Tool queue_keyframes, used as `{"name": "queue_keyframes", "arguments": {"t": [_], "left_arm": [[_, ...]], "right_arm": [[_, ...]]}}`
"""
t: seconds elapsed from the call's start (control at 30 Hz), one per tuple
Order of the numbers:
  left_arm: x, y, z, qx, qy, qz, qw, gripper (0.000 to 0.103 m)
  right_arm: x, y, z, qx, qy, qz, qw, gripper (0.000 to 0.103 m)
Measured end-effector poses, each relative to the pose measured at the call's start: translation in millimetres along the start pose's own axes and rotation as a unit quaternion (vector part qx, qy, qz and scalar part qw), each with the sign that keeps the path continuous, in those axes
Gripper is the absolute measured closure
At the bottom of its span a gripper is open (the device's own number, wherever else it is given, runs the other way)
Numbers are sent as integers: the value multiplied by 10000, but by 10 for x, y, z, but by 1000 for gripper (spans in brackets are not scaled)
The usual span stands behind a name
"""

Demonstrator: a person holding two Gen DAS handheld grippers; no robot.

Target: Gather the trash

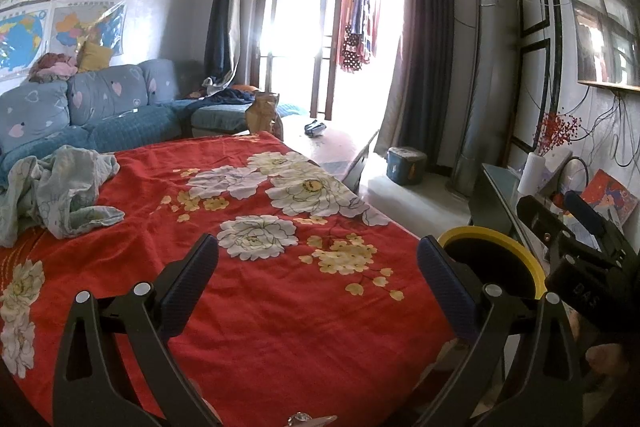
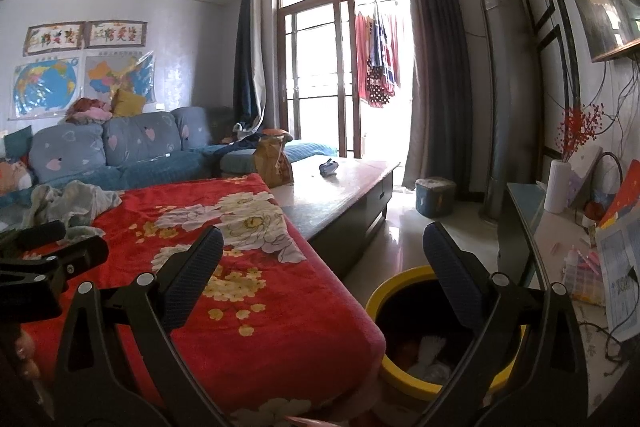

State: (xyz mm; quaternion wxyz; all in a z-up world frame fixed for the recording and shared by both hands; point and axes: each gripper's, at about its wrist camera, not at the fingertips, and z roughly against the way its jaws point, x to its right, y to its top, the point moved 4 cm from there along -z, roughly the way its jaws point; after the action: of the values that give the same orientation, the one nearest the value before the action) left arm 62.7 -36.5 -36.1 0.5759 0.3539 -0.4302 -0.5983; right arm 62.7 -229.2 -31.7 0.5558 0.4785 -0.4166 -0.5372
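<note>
Both our grippers, left gripper (image 1: 318, 259) & right gripper (image 2: 323, 251), are wide open w/ nothing held. The yellow-rimmed trash bin (image 2: 396, 297) sits on the floor by the red flower blanket's (image 2: 256, 311) right edge, w/ some trash inside. No loose trash is near, so we should look around slowly before grabbing

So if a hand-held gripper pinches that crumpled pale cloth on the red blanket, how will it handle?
The crumpled pale cloth looks thin and loosely bunched, so it would probably drape limply and weigh little. On the red blanket, a push would likely bunch it rather than slide it.
</note>
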Motion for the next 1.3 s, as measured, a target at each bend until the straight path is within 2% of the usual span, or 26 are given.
{"name": "queue_keyframes", "arguments": {"t": [1.3], "left_arm": [[-10,-10,-12,-66,-12,77,9999,6]], "right_arm": [[-13,-26,-25,-94,-38,-41,9999,11]]}}
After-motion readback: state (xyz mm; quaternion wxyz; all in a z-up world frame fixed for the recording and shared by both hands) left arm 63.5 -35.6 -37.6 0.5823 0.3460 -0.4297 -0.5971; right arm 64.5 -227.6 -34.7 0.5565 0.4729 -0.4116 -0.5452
